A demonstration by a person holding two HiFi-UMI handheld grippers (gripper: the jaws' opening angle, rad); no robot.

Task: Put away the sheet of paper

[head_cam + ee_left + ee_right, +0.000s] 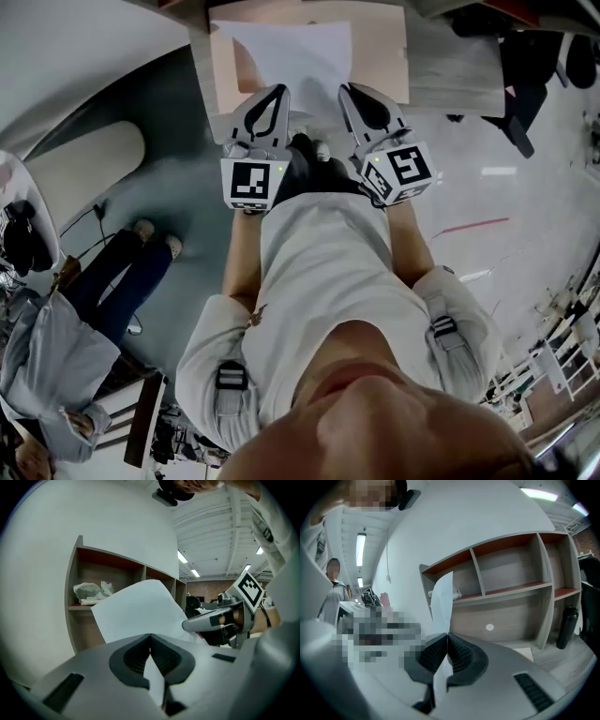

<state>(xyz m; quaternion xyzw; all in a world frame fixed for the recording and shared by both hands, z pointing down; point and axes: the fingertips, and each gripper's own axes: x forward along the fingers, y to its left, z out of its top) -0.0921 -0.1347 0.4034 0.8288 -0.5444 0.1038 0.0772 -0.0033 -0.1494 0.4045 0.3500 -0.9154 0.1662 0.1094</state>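
Both tongs are clenched on the sheet of paper (292,47). The left gripper (278,91) has its near edge on the left, the right gripper (348,91) has the same edge on the right. The pads are fully closed, with a sliver of sheet poking out behind each pair.

The two grippers sit side by side, a little apart, both aimed at the wooden cubby shelf (511,573). My read on why: a single pinch would let a floppy sheet droop or fold. Two pinches on one edge keep it spread so the far edge can lead into a slot.

The sheet is in the air between the person and the shelf, not resting in any compartment yet.

It is plain white and looks blank, with no creases I can see. It looks roughly flat with a slight bow, and the free far corners stand up and away from the jaws. From the right side it shows nearly edge-on, as a thin strip.

A crumpled pale bag (91,592) takes up one upper compartment. A dark bottle (566,626) stands at the shelf's right end. The middle bays look free, so those are the likely target.
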